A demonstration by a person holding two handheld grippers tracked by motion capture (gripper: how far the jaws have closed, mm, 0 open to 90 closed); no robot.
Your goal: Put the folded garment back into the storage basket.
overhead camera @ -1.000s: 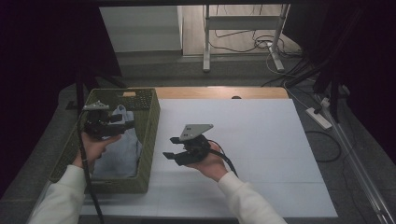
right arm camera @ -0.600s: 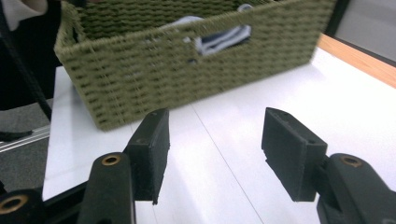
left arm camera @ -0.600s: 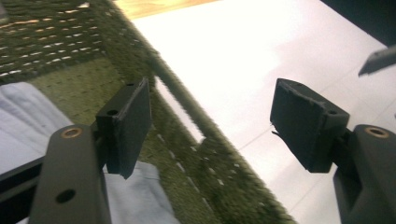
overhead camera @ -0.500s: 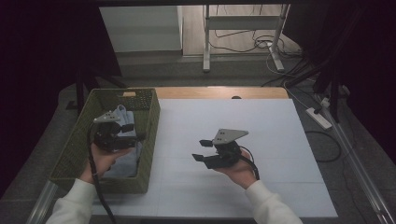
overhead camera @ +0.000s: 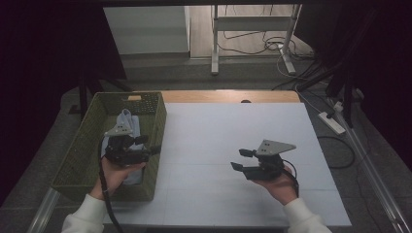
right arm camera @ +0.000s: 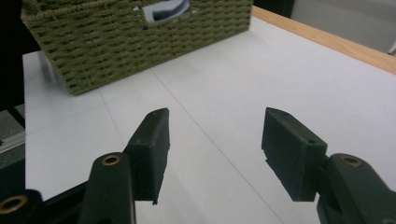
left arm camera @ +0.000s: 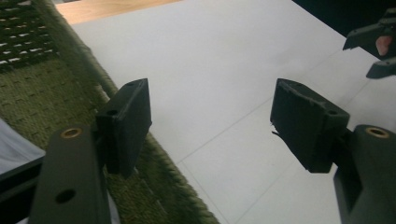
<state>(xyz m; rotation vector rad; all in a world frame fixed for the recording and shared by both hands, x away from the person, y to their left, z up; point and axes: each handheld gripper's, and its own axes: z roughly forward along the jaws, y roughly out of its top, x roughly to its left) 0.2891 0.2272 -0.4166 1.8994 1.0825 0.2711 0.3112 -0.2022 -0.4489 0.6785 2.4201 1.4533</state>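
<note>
black tongs (overhead camera: 241, 159), white sleeves (overhead camera: 87, 218)

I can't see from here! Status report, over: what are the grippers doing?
Left gripper open, empty, above green woven basket. Right gripper open, empty, over white table. Pale blue cloth lies in basket, untouched. Nothing in the way.

I hold my left gripper (overhead camera: 151, 145) level with its jaws apart and empty, pointing rightward, while my right gripper (overhead camera: 239, 159), well apart from it, points leftward, jaws likewise spread with nothing between them.
</note>
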